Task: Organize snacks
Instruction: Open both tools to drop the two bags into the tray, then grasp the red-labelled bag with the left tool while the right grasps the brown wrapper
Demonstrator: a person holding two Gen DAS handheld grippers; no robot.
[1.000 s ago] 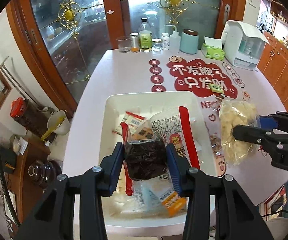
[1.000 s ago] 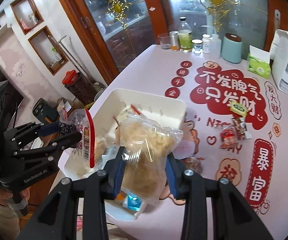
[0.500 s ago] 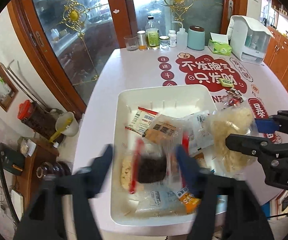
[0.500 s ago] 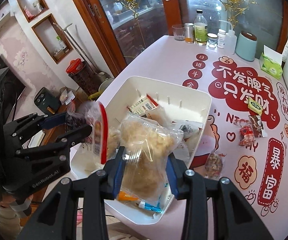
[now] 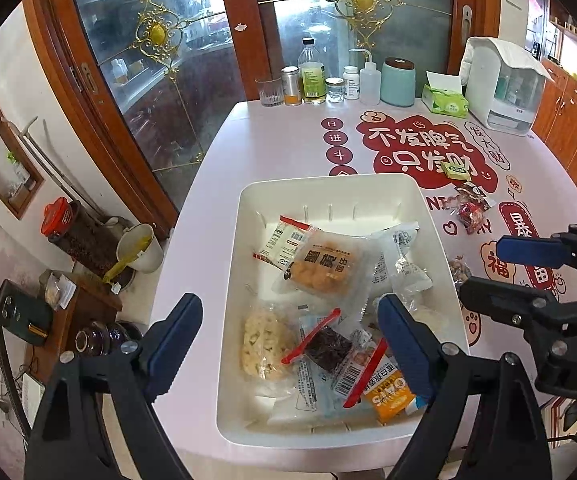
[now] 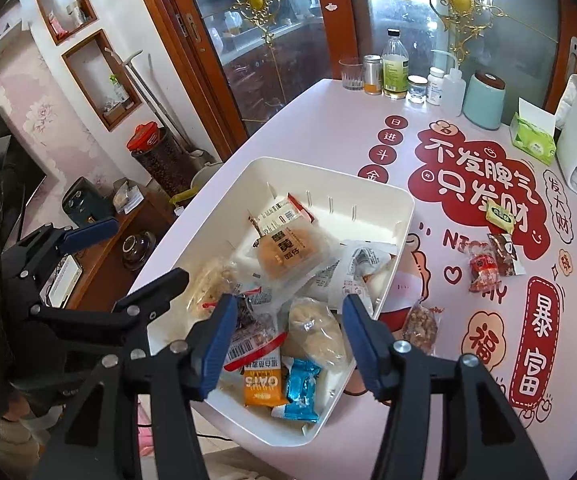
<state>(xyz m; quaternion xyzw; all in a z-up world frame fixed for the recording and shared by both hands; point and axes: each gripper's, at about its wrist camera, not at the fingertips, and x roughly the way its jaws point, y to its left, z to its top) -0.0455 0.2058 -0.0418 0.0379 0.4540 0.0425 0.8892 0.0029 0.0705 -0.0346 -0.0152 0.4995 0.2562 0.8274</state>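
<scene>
2 grippers w/ nothing held over the bin (image 5: 244,240), lower center: left gripper (image 5: 288,340) has just spread wide, dark pack (image 5: 326,346) lying loose below; right gripper (image 6: 284,330) also just opened, pale bag (image 6: 316,332) dropped in. Risk: bin sits near the table (image 5: 272,140) edge, a nudge could tip it. Loose packs (image 6: 488,260) at right; room there.

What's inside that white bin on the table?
The white bin holds a loose pile of snack packets: an orange oats pack, a dark snack in a red-striped bag, a bun packet, and pale puffs. Whatever lies beneath the pile is covered.
</scene>
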